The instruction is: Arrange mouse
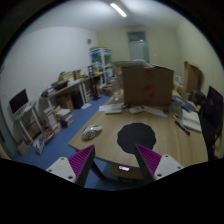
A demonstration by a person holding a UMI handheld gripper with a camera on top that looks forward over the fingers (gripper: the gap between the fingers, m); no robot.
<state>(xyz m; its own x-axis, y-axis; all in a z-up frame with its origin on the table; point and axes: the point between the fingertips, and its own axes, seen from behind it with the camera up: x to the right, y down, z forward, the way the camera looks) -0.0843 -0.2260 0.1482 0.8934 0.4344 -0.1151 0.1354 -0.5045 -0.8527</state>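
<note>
A small grey mouse lies near the desk's left edge, left of a round black mat. The tongs hover above the near edge, fingers spread wide, holding nothing.

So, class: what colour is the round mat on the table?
Black round mat, seen in the gripper view.
</note>
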